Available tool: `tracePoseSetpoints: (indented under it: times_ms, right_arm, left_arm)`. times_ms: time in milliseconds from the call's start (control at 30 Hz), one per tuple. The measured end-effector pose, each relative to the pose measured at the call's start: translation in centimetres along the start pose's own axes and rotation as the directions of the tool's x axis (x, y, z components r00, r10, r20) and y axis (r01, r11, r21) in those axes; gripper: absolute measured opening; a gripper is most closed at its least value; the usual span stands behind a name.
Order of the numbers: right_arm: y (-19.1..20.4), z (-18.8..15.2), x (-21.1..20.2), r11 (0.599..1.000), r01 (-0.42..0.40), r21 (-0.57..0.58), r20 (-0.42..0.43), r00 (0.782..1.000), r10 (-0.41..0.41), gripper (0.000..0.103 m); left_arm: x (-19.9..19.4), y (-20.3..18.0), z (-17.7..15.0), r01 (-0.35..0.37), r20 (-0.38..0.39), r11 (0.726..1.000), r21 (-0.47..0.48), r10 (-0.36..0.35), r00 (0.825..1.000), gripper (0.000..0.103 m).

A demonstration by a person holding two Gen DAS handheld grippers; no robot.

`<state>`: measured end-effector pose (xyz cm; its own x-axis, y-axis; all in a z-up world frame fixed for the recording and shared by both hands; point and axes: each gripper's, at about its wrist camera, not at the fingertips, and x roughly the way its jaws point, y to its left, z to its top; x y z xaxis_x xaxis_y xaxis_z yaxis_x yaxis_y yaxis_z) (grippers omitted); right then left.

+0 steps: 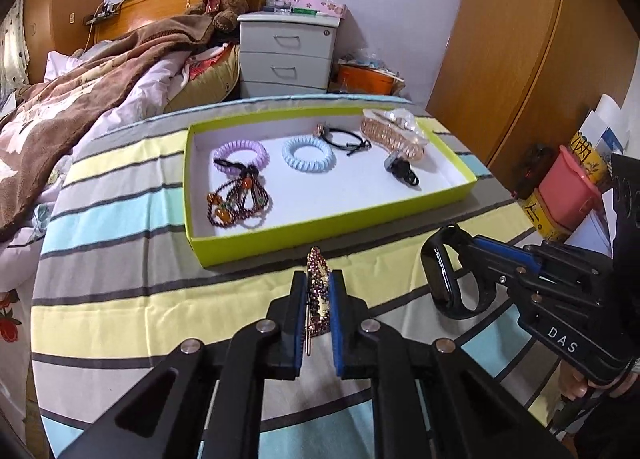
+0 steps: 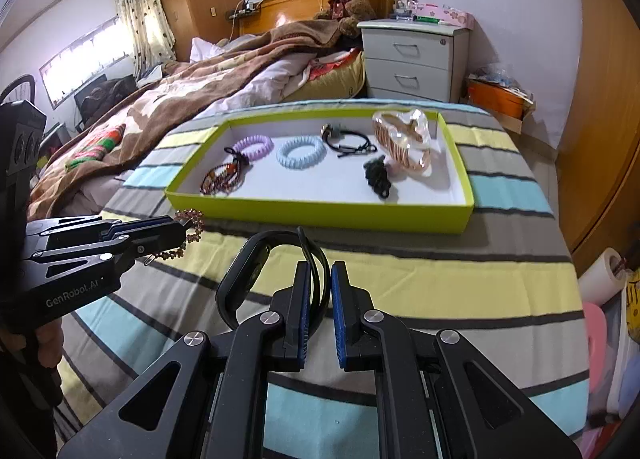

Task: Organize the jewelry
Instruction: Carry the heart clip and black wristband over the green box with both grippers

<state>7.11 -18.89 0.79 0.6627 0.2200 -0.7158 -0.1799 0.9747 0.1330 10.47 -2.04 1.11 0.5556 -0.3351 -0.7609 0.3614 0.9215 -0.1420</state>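
My left hand-held gripper (image 1: 318,299) is pinching a rhinestone hair clip (image 1: 317,287) between its blue pads, just short of the lime-green tray (image 1: 320,229); my left camera is showing the clip's full studded face, while my right camera is catching only a beaded edge (image 2: 192,229) of it poking past the jaws. My right hand-held gripper (image 2: 320,291) is squeezing the strap of a black fitness band (image 2: 244,271) above the striped bedspread (image 2: 440,279); its loop is half hidden there but reading whole from the left (image 1: 448,279). Inside the tray are lying spiral hair ties, a beaded bracelet and a claw clip, its details staying hard to make out.
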Motion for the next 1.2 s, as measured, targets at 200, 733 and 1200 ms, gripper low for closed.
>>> tracePoseSetpoints:
  times_ms: [200,733,1200]
  right_arm:
    - [-0.1,1.8,-0.5,1.0,0.002,-0.001,0.031,1.0,-0.002,0.011]
    - [-0.8,6.5,2.9,0.999,0.041,-0.021,0.019,0.999,-0.041,0.01]
    - [-2.1,7.9,7.8,0.997,0.08,-0.021,-0.065,0.995,-0.081,0.01]
  left_arm:
    - [-0.8,0.5,1.7,0.009,0.03,1.0,-0.018,-0.009,1.0,0.011]
    - [1.7,1.8,6.9,0.035,0.047,0.997,-0.073,-0.031,0.998,0.011]
    - [6.4,2.1,8.5,0.044,-0.005,0.994,-0.101,-0.045,0.999,0.011]
